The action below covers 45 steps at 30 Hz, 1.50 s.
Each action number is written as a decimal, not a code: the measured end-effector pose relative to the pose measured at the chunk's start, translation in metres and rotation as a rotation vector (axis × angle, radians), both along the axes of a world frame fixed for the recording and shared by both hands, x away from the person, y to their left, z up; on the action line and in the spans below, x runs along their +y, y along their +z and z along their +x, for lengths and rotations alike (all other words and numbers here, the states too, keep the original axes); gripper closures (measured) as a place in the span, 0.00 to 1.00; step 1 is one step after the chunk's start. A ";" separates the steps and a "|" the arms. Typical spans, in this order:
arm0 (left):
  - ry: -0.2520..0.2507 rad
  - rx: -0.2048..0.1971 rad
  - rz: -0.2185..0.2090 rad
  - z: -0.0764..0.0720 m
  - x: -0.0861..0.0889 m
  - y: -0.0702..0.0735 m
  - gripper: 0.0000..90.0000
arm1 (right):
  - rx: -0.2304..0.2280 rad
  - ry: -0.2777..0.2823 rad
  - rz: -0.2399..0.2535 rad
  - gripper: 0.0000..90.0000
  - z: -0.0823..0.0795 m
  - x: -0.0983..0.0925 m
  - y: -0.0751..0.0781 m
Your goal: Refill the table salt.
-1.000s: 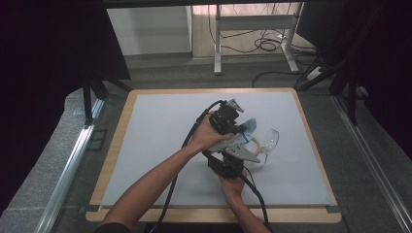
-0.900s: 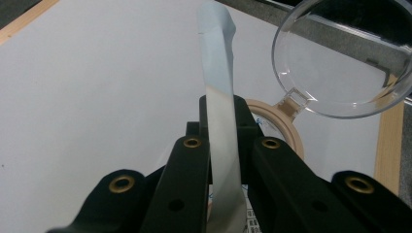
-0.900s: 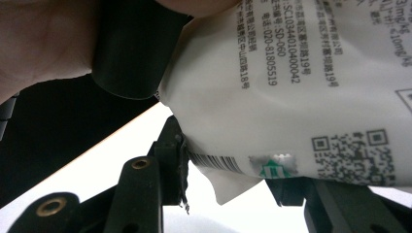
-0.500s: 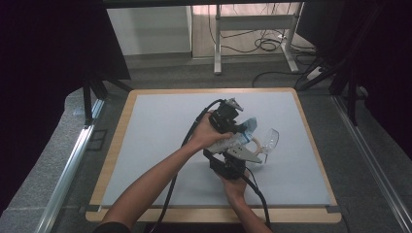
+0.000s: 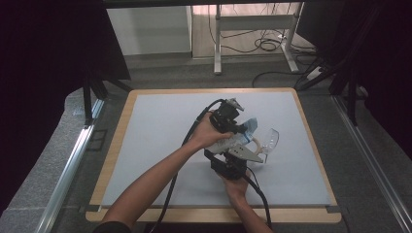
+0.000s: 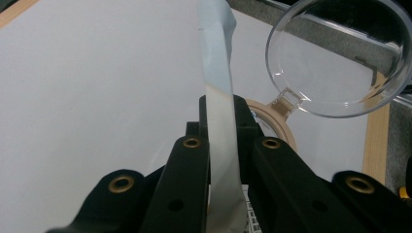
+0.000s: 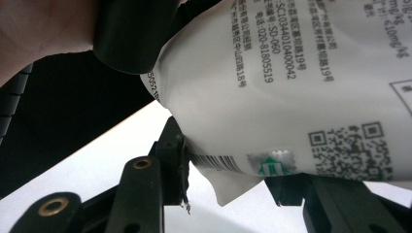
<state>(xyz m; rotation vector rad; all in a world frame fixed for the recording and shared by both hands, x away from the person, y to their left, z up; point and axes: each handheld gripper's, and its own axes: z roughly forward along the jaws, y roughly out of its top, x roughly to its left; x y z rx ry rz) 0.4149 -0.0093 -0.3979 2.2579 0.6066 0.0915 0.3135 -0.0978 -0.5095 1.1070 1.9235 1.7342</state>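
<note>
1. Work surface: a pale grey mat [image 5: 160,145] covers a wooden-edged table [image 5: 114,160]. Both grippers meet near the middle of the mat, slightly right of centre in the high view.

2. Left gripper [image 5: 228,119]: held in the person's left hand [image 5: 210,136], it sits on the far side of the work. In the left gripper view the two black jaws are closed together on a thin flat strip of the white packet [image 6: 221,145], which stands on edge between the pads and rises above them.

3. Right gripper [image 5: 228,165]: held in the right hand [image 5: 236,187], it sits on the near side, directly below the left one in the high view. In the right gripper view the jaws stand part way apart, with the lower edge of the packet [image 7: 291,97] between them (printed text, a barcode and a square code face the camera). The packet lies against both pads, so the jaws are clamped on it.

4. Packet position: raised off the mat, spanned between the two grippers.

5. Nearby item: a clear round lens on a tan frame [image 6: 340,58] lies on the mat just beyond the left gripper; in the high view it shows to the right of both grippers [image 5: 269,141].

6. Background: cables [image 5: 262,46] lie on the floor beyond the table.
</note>
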 end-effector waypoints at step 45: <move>-0.016 0.000 0.037 0.002 -0.006 -0.002 0.97 | 0.002 -0.048 0.021 0.64 0.002 0.006 0.007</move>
